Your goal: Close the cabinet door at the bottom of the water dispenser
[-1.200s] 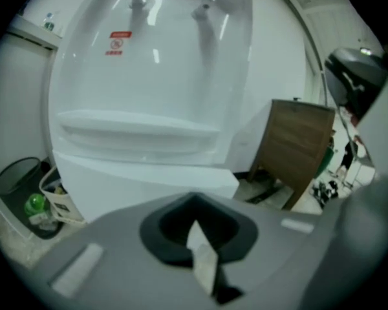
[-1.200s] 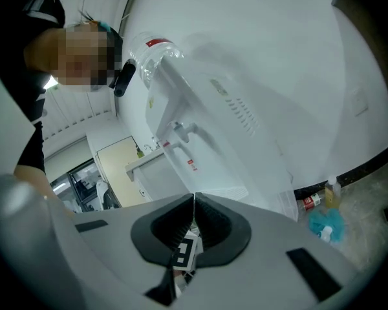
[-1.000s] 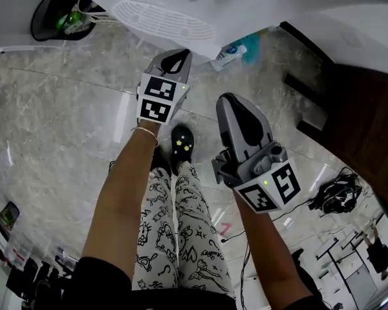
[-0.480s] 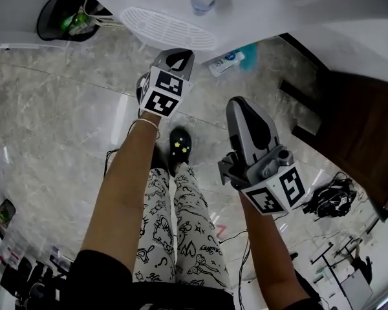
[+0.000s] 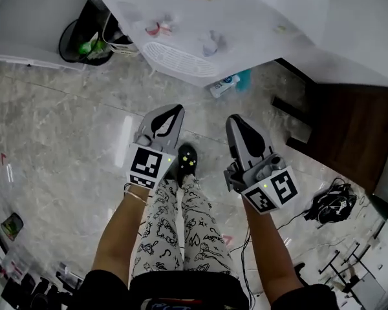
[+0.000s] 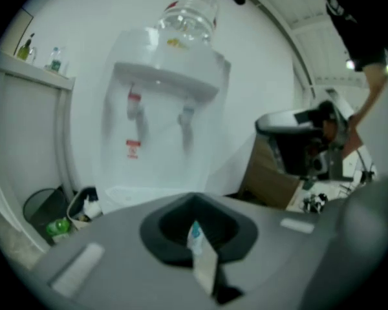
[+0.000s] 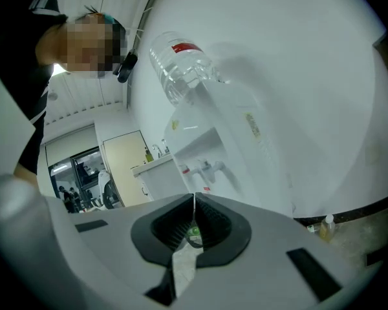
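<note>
Glossy marble floor [image 5: 64, 141], white water dispenser [image 6: 161, 108] ahead; left gripper [image 5: 173, 110], right gripper [image 5: 235, 119] jaws closed, empty.

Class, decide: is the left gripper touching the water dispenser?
Apart. The head view shows bare floor between the left gripper and the water dispenser.

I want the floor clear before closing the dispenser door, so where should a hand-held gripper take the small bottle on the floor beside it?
Take the bottle across the middle of its body, from above, with the right hand-held gripper, which looks nearer. The bottle appears to lie on its side, so set the jaws crosswise to its length. They are shut now and must open first.
</note>
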A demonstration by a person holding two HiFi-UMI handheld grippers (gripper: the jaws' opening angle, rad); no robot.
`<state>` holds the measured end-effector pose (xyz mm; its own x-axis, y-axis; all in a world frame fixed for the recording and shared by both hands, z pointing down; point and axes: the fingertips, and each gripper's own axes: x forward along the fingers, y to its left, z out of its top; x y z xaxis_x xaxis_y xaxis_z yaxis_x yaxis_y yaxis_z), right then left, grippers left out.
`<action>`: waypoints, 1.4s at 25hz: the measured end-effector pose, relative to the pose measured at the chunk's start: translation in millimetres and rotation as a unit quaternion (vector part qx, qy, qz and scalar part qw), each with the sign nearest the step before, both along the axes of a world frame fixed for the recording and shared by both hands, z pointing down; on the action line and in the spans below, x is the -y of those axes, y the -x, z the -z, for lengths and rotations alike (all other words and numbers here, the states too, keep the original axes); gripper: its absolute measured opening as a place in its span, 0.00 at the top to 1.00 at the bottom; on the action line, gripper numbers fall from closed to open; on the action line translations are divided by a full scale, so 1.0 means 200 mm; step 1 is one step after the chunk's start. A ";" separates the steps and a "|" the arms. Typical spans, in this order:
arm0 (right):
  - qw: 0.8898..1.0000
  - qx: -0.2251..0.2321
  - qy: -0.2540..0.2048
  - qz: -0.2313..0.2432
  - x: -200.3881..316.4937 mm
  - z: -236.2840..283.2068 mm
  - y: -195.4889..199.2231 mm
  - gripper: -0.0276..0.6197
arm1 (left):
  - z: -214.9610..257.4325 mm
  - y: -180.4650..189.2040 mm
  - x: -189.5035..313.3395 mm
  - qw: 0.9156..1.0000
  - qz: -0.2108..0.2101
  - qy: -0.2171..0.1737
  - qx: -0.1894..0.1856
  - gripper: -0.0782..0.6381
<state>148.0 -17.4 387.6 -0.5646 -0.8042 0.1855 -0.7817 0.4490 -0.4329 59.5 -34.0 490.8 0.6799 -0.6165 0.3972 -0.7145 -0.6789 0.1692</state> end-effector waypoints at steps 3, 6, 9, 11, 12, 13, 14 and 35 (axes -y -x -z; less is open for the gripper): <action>1.000 0.004 -0.013 0.013 -0.07 0.22 0.09 0.93 | 0.41 0.08 -0.11 0.999 0.010 -0.020 -0.027 0.90; 0.998 0.019 -0.042 0.034 -0.04 0.46 0.21 0.93 | 0.81 0.19 -0.05 0.997 0.030 -0.063 -0.046 0.90; 0.997 0.028 -0.054 0.053 -0.12 0.74 0.31 0.93 | 1.19 0.29 -0.12 0.995 0.025 -0.080 -0.049 0.90; 0.996 0.022 -0.056 0.060 -0.22 0.93 0.34 0.93 | 1.41 0.33 -0.26 0.996 0.004 -0.075 -0.042 0.90; 0.996 0.019 -0.063 0.065 -0.25 1.03 0.35 0.93 | 1.51 0.35 -0.31 0.996 -0.003 -0.075 -0.038 0.90; 0.995 0.019 -0.072 0.071 -0.28 1.12 0.37 0.93 | 1.61 0.38 -0.35 0.996 -0.003 -0.078 -0.037 0.90; 0.994 0.021 -0.079 0.078 -0.31 1.21 0.39 0.93 | 1.70 0.41 -0.38 0.996 0.001 -0.084 -0.038 0.90; 0.983 0.007 -0.118 0.141 -0.54 1.52 0.44 0.93 | 2.03 0.46 -0.52 0.990 0.031 -0.139 0.002 0.90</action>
<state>59.6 89.8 83.2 -0.7718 -0.6358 0.0031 -0.6074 0.7358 -0.2993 -31.6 69.3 83.9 0.6367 -0.7423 0.2088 -0.7560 -0.6542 -0.0205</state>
